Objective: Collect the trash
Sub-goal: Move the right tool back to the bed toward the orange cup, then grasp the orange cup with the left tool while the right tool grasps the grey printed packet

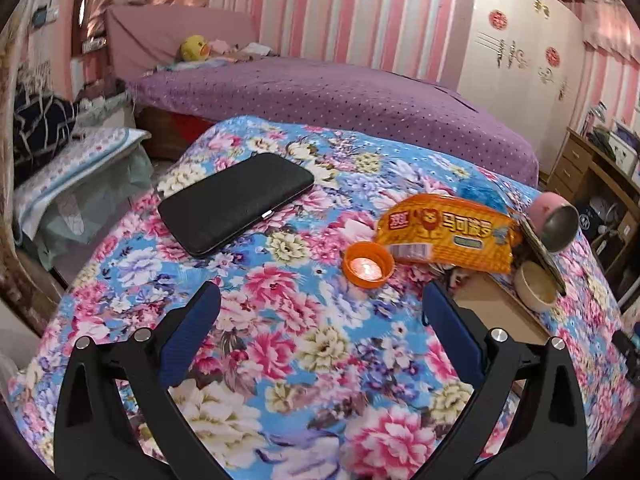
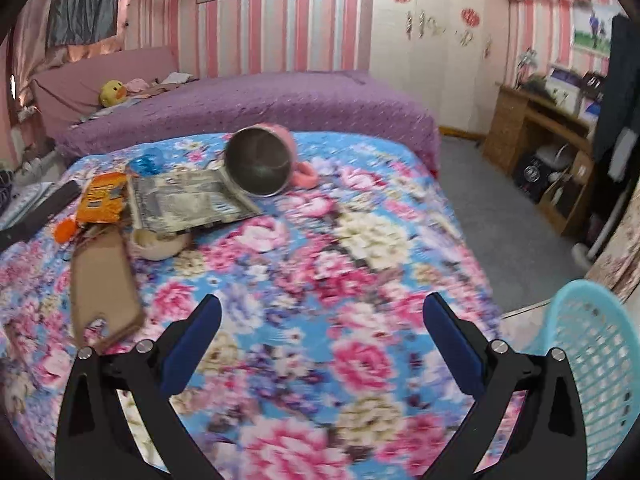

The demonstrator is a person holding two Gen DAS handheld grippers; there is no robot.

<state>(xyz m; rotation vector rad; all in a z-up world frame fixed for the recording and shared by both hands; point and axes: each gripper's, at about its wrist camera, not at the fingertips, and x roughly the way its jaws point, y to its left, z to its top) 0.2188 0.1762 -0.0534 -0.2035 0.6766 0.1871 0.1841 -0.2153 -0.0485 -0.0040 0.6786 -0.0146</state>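
Both grippers hang wide open and empty over the floral bedspread: left gripper, right gripper. From the left wrist, the orange bottle cap sits at 12 o'clock, touching the orange snack wrapper at 1 o'clock, whose upside-down lettering is unreadable. Turquoise plastic basket at the right wrist's 3 o'clock.

Both wrist cameras look forward and down over the floral cover, each from low and near, toward the far purple bed. The left view sits nearer the left side, close to the orange wrapper. The right view sits farther right, by the blue basket. Both share the wrapper, the pink cup and the cardboard.
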